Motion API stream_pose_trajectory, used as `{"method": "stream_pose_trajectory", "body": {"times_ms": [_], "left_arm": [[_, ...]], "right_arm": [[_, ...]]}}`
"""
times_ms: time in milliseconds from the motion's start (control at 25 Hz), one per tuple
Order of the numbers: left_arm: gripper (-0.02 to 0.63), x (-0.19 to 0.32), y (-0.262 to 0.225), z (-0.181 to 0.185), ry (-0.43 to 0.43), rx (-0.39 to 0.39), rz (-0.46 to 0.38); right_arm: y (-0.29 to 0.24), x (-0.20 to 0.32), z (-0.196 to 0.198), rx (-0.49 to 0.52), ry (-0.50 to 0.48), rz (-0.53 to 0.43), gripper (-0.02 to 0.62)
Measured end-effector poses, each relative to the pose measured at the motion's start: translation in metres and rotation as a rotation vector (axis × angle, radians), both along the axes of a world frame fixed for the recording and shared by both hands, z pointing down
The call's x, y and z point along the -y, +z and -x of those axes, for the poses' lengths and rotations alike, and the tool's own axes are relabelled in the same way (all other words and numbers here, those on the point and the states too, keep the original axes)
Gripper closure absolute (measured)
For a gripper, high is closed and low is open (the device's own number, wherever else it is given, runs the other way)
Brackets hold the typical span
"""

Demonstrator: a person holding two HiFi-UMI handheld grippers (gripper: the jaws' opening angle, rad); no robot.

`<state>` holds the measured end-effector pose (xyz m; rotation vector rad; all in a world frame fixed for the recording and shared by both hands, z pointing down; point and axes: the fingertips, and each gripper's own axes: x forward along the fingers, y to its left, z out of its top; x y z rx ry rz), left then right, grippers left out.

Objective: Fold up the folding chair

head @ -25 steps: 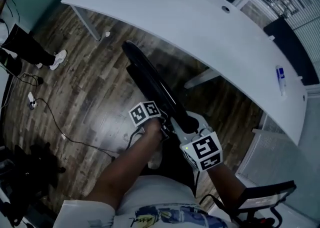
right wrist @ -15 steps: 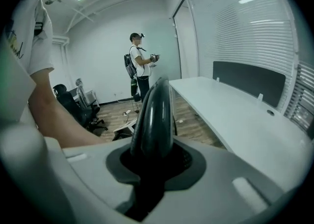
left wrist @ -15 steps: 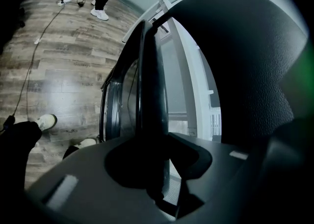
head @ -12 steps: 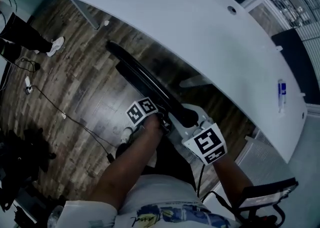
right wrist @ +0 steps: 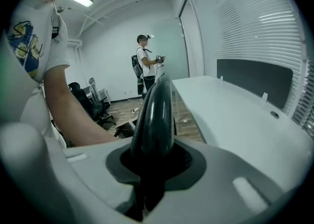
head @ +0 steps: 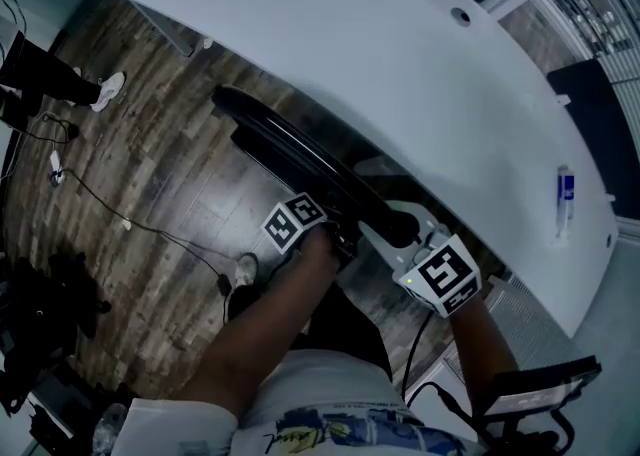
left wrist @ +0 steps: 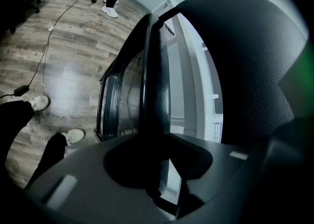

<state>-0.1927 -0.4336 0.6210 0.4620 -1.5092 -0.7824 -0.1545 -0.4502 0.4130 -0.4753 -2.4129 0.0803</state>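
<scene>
The black folding chair point(head: 300, 164) is folded flat and runs as a long thin slab from the upper left towards my hands, close beside the white table. My left gripper point(head: 338, 236) is shut on its near end, from the left side. In the left gripper view its jaws point(left wrist: 159, 161) clamp the chair's thin frame edge point(left wrist: 152, 85). My right gripper point(head: 398, 242) is shut on the rounded top end of the chair point(right wrist: 154, 112), which rises out between its jaws point(right wrist: 152, 161). The floor end of the chair is hidden by its own edge.
The curved white table point(head: 400, 54) lies just right of the chair, with a small bottle point(head: 565, 194) on it. Cables point(head: 130, 229) trail over the wood floor. A person point(head: 40, 79) stands at far left. Dark chair bases stand at lower left point(head: 40, 314) and lower right point(head: 540, 384).
Both grippers have carried the folded chair to the right, closer to the white table. The chair's far end now lies further left in the view. Both grips are unchanged.
</scene>
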Motion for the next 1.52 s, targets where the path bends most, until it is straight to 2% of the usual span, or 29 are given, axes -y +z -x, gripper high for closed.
{"method": "stream_pose_trajectory", "body": {"times_ms": [280, 600, 800, 960, 1120, 1320, 1400, 1520], "left_arm": [[0.476, 0.021, 0.001, -0.003, 0.003, -0.008, -0.011], [0.462, 0.036, -0.004, 0.001, 0.069, 0.023, -0.071], [0.474, 0.038, -0.014, 0.012, 0.159, 0.147, -0.094], [0.465, 0.032, -0.019, 0.02, 0.191, 0.181, -0.117], [0.466, 0.021, -0.022, 0.024, 0.234, 0.214, -0.105], [0.466, -0.003, -0.035, 0.037, 0.296, 0.307, -0.084], [0.466, -0.012, -0.047, 0.042, 0.344, 0.355, -0.09], [0.466, -0.026, -0.076, 0.047, 0.469, 0.46, -0.107]], "right_arm": [[0.003, 0.03, -0.004, 0.011, -0.023, 0.019, 0.521], [0.005, 0.054, 0.001, 0.01, -0.029, 0.027, 0.518], [0.007, 0.066, 0.003, 0.007, -0.021, 0.034, 0.517], [0.008, 0.077, 0.005, 0.005, -0.015, 0.026, 0.518], [0.011, 0.091, 0.008, -0.002, -0.003, 0.008, 0.518], [0.013, 0.1, 0.01, -0.011, -0.011, 0.019, 0.52], [0.015, 0.101, 0.01, -0.012, 0.0, 0.033, 0.52], [0.017, 0.101, 0.01, -0.024, 0.015, 0.036, 0.517]]}}
